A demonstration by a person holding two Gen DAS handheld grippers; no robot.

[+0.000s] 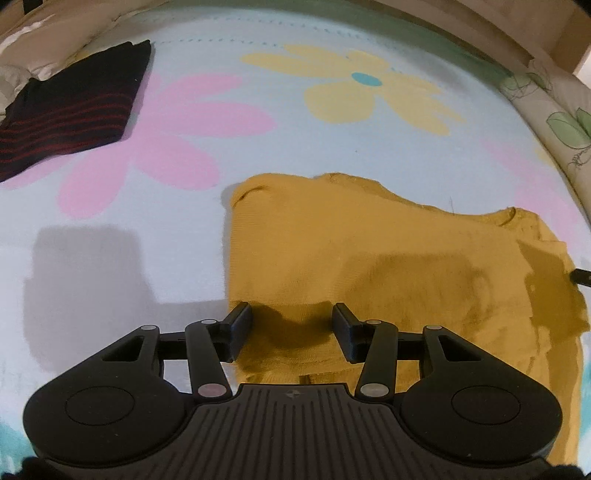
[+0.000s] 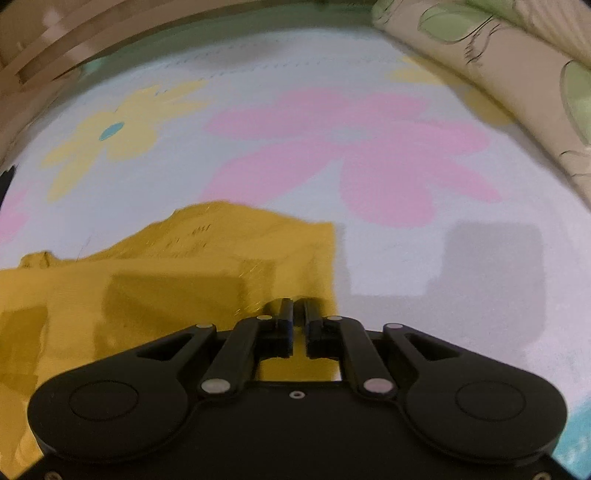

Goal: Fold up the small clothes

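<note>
A mustard-yellow knitted garment (image 1: 388, 258) lies flat on the flowered bed sheet (image 1: 295, 140). My left gripper (image 1: 291, 317) is open, its fingers straddling the garment's near left edge just above the cloth. In the right wrist view the same yellow garment (image 2: 166, 280) fills the lower left. My right gripper (image 2: 294, 310) is shut at the garment's near right edge; the cloth seems pinched between the fingers, though blur hides the contact. A tip of the right gripper shows at the right edge of the left wrist view (image 1: 581, 277).
A folded black garment with red stripes (image 1: 70, 110) lies at the far left on the sheet. A rolled floral quilt (image 2: 498, 74) runs along the right side. A wooden bed frame (image 1: 480, 22) borders the far edge.
</note>
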